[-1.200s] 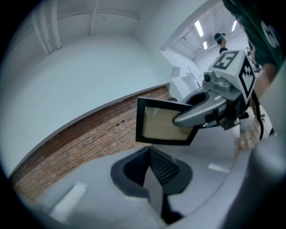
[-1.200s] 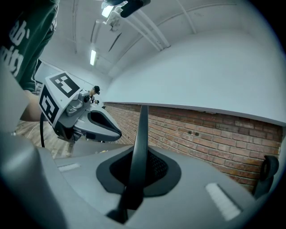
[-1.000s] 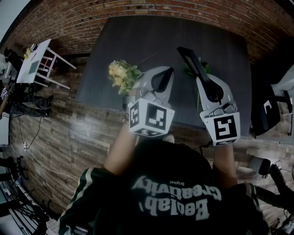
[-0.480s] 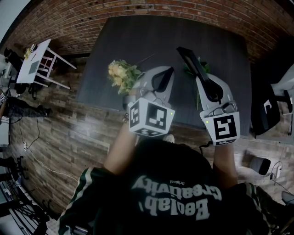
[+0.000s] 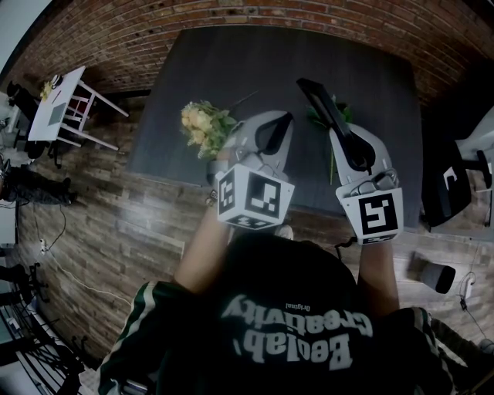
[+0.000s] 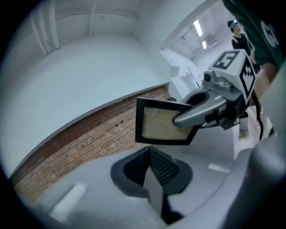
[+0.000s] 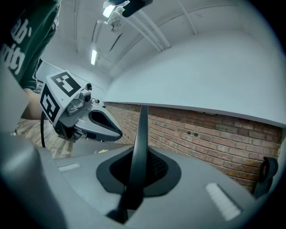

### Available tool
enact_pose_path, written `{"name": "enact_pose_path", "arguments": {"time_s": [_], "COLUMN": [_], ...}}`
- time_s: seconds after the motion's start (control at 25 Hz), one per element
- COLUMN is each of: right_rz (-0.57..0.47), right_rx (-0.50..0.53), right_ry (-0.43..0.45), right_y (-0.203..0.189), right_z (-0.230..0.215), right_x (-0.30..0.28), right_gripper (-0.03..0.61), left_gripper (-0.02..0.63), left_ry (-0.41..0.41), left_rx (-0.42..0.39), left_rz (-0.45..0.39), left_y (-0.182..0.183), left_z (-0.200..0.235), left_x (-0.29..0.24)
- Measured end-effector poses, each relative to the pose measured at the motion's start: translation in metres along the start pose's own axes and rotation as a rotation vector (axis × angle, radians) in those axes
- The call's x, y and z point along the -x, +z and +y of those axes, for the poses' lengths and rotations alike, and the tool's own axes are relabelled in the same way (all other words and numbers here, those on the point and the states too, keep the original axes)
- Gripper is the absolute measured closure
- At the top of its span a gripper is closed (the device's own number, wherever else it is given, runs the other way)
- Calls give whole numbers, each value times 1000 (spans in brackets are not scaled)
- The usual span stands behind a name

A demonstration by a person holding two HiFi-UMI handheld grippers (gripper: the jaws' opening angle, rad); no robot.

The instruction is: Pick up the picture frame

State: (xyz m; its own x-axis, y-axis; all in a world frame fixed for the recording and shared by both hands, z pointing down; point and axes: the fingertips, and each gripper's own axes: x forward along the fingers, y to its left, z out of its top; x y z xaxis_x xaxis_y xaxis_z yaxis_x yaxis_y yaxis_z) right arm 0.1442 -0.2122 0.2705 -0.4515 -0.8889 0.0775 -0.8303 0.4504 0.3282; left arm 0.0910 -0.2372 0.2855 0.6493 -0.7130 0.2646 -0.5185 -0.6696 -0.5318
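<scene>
The picture frame (image 5: 319, 102) is black and thin and is held up over the dark table (image 5: 231, 69). My right gripper (image 5: 340, 133) is shut on its lower edge. In the left gripper view the frame (image 6: 157, 126) shows a beige picture, with the right gripper (image 6: 196, 114) clamped on its right side. In the right gripper view the frame (image 7: 141, 134) stands edge-on between the pads. My left gripper (image 5: 279, 123) hovers beside it at the left, its jaws closed together with nothing between them, and also shows as the left gripper (image 7: 100, 127).
A bunch of yellow flowers (image 5: 204, 126) lies on the table's near left part, by the left gripper. Green stems (image 5: 340, 116) lie under the frame. A brick wall (image 5: 231, 15) runs behind the table. A white side table (image 5: 58, 104) stands at the left, dark equipment (image 5: 448, 189) at the right.
Both grippers and the frame have kept still. Only a person at the far left edge of the floor has shifted.
</scene>
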Motion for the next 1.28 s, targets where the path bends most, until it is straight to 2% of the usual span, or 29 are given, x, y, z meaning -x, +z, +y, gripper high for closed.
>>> {"name": "enact_pose_path", "arguments": {"time_s": [0.36,1.28], "right_rz": [3,-2], "right_rx": [34,42], "right_ry": [-11,9], "right_y": [1,2], "right_z": [2,12], "right_x": [1,-1], "right_gripper": [554,554], "left_gripper": [609,610], "left_ry": [-4,15], "left_rx": [0,4], "left_rz": [-5,0], "left_y": [0,-5], "left_z": [-1,2], "left_x": [2,10]}}
